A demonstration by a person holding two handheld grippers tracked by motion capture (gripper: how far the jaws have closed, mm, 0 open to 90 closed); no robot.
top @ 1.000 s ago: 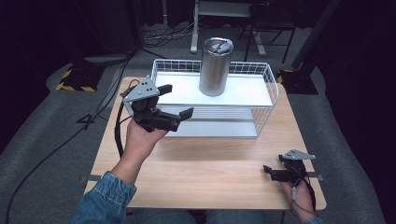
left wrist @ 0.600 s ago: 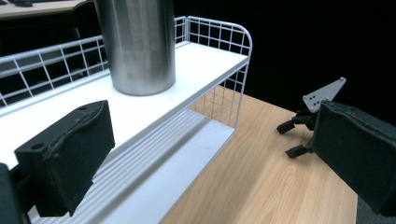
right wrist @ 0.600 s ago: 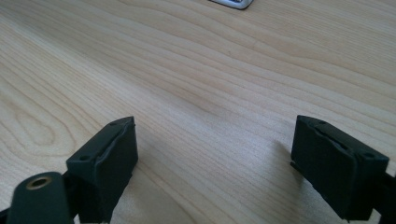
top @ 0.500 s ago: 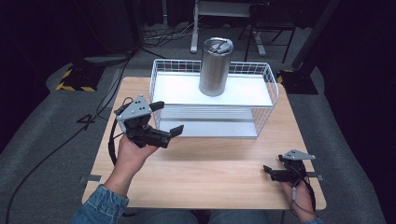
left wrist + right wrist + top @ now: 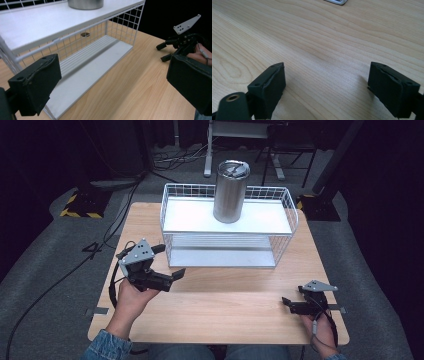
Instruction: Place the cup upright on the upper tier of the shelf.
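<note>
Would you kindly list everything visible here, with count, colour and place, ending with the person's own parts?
Tumbler: one, steel grey with a lid, upright on the rack's top shelf.
Rack: one, white wire with two white shelves, at the far middle of the table; lower shelf bare.
Table: one, light wood, under everything.
Floor mat: grey, around the table, with black cables across it at the left.
Striped plate: one, black and yellow, on the floor far left.
Left gripper: one, black with grey plate, jaws open, held above the table's left near the rack's front corner.
Right gripper: one, black with grey plate, jaws open, low at the table's near right.
Hands: two, left and right, each holding a gripper; denim sleeve on the left.
</note>
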